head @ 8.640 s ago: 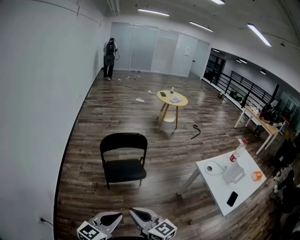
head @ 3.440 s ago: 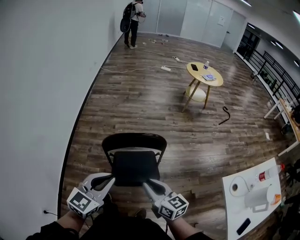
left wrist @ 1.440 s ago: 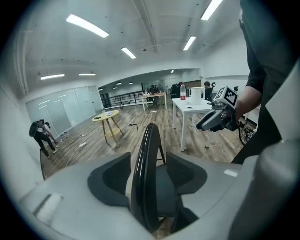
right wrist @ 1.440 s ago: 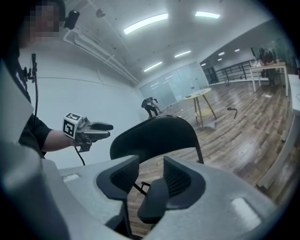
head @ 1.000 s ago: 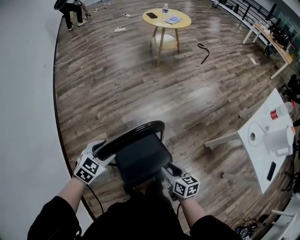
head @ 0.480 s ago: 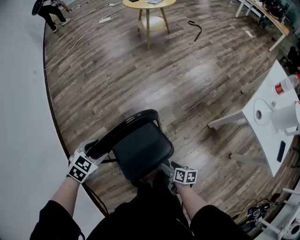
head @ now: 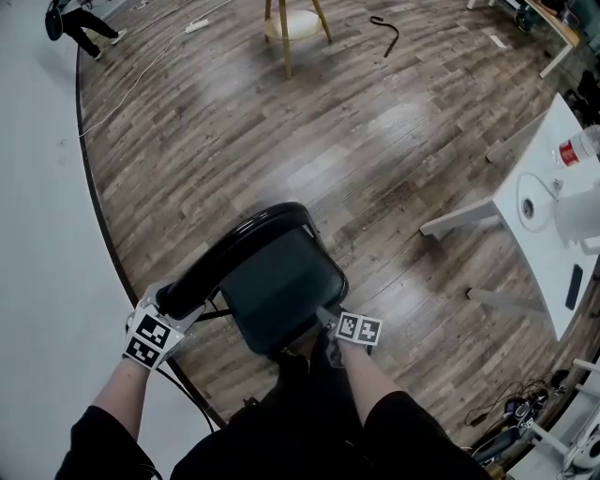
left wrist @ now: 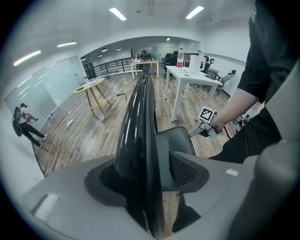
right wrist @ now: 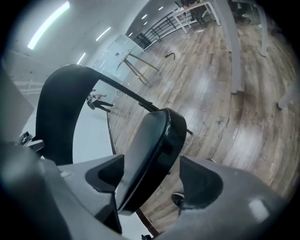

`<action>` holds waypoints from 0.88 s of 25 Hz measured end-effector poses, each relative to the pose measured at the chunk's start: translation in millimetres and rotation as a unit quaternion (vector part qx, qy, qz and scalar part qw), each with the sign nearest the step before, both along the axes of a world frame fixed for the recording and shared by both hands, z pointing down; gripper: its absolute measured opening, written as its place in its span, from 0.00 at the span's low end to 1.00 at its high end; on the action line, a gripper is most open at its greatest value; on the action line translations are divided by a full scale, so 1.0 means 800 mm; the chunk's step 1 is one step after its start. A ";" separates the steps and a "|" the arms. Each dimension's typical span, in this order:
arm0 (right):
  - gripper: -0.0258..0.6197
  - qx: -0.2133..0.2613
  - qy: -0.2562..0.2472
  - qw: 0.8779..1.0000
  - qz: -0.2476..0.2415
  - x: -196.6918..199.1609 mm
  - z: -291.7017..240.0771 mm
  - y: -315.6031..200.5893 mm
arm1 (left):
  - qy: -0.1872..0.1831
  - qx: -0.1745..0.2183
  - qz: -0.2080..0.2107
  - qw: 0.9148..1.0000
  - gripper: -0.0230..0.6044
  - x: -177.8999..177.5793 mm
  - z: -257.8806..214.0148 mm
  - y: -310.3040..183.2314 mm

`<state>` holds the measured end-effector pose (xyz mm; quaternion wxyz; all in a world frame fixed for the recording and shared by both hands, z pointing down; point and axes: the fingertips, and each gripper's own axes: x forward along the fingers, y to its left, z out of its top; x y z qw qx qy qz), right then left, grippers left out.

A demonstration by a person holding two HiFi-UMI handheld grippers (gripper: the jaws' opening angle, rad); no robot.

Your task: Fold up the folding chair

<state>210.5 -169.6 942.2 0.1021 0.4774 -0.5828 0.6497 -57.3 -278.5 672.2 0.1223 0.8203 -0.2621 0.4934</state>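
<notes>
The black folding chair (head: 279,291) stands in front of me, its curved backrest (head: 234,248) at the left. My left gripper (head: 178,300) straddles the backrest's top rail (left wrist: 140,140). The rail lies against one pad, with a slim gap at the other, so this gripper is open. My right gripper (head: 327,321) is at the seat's near edge. Its jaws have just been opening, and the seat's edge (right wrist: 150,150) lies between them with a clear gap on one side. The right gripper (left wrist: 206,124) also shows in the left gripper view.
A white wall (head: 42,187) runs close on the left. A white table (head: 553,178) with a bottle and a roll stands at the right. A round wooden table's legs (head: 291,23) are farther off, and a person (head: 75,21) stands far away. Cables (head: 511,412) lie on the floor.
My right gripper has rolled over and sunk to the seat's near edge. My left gripper stays at the backrest's end. The head view has tipped further down.
</notes>
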 end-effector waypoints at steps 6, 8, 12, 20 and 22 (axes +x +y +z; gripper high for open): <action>0.60 -0.015 -0.018 0.998 0.058 0.004 0.028 -0.017 | -0.010 0.000 0.014 1.000 0.47 0.001 0.001 0.000; 0.60 -0.021 -0.026 0.997 0.073 0.004 0.036 -0.021 | -0.012 -0.001 0.016 1.000 0.47 0.002 0.001 0.000; 0.60 -0.034 -0.035 0.994 0.094 0.006 0.055 -0.026 | -0.016 0.002 0.016 1.000 0.47 0.003 0.003 -0.001; 0.60 -0.038 -0.094 0.985 0.141 -0.006 0.066 -0.045 | -0.027 0.000 0.012 1.000 0.35 0.000 0.004 -0.004; 0.53 -0.048 -0.096 0.984 0.146 -0.006 0.069 -0.045 | -0.033 0.001 0.012 0.999 0.29 -0.001 0.005 -0.005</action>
